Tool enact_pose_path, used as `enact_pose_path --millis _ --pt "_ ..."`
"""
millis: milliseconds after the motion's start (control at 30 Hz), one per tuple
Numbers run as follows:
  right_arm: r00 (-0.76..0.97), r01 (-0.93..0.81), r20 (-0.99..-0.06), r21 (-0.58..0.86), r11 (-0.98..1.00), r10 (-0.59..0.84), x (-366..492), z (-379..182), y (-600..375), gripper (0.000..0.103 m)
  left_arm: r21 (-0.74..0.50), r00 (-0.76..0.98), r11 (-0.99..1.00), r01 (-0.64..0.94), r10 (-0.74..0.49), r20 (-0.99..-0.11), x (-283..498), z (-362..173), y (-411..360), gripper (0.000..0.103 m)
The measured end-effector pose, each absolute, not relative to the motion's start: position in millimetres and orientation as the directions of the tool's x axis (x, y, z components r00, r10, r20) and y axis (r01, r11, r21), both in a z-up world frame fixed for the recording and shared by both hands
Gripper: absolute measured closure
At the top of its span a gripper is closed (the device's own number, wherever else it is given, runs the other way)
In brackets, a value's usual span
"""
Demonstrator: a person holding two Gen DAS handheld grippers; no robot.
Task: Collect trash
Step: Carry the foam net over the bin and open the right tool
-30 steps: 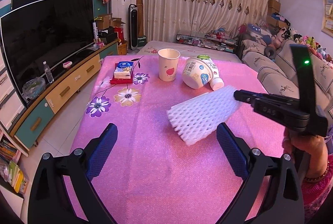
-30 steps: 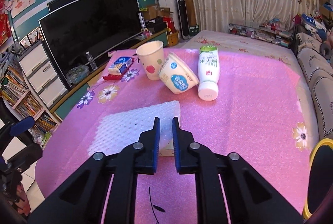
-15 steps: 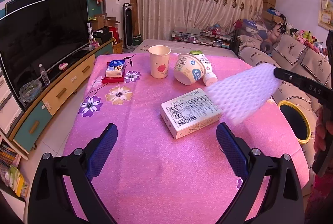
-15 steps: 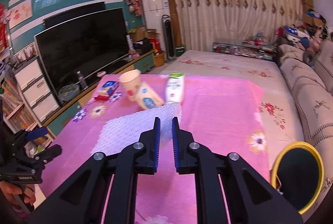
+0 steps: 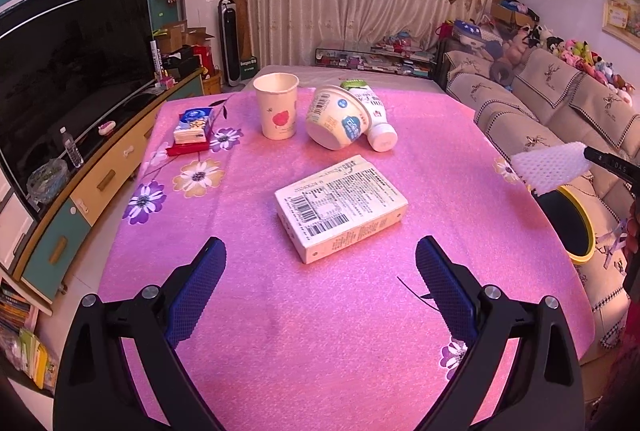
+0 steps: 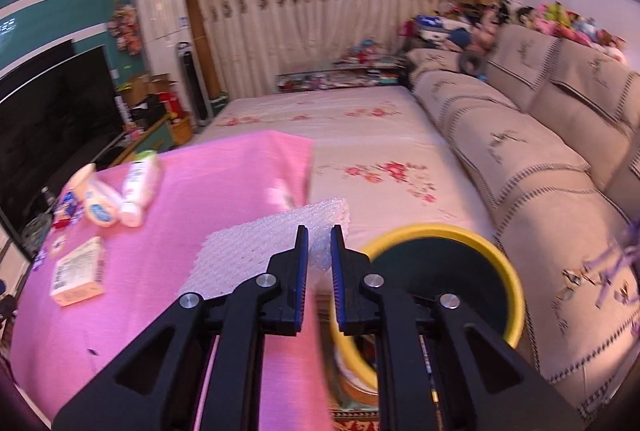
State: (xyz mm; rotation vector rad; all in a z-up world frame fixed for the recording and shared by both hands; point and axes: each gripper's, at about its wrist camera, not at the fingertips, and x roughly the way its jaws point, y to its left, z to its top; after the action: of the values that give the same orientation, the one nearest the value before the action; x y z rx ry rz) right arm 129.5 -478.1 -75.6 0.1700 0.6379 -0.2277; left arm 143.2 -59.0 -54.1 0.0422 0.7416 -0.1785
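Observation:
My right gripper [image 6: 319, 235] is shut on a white foam net sleeve [image 6: 260, 251] and holds it in the air beside the yellow-rimmed bin [image 6: 492, 251]; the sleeve [image 5: 548, 167] also shows at the right edge of the left wrist view, above the bin [image 5: 580, 227]. My left gripper [image 5: 320, 263] is open and empty above the pink table [image 5: 320, 331], just short of a cream carton box [image 5: 340, 207]. Behind it stand a paper cup [image 5: 277, 111], a tipped yogurt tub [image 5: 336, 119] and a lying white bottle [image 5: 372, 111].
A tissue pack [image 5: 193, 123] lies at the table's far left. A TV [image 5: 68, 71] on a low cabinet runs along the left. A sofa [image 6: 540, 151] stands to the right behind the bin. A floral-covered surface [image 6: 340, 135] lies beyond the table.
My right gripper carried the foam sleeve off the carton box and swung it right, off the table edge to the bin. The box is uncovered. My left gripper stayed open.

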Motion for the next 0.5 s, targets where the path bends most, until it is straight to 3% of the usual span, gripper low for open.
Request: enact_pose_path --millis 500 --pt "0.618 0.470 -0.729 0.040 0.882 -0.295 139.0 -162.4 -570.3 0.092 -0.005 0.684 0.975 0.222 -0.159 -0.712 167.6 -75.2 -89.9 0.009"
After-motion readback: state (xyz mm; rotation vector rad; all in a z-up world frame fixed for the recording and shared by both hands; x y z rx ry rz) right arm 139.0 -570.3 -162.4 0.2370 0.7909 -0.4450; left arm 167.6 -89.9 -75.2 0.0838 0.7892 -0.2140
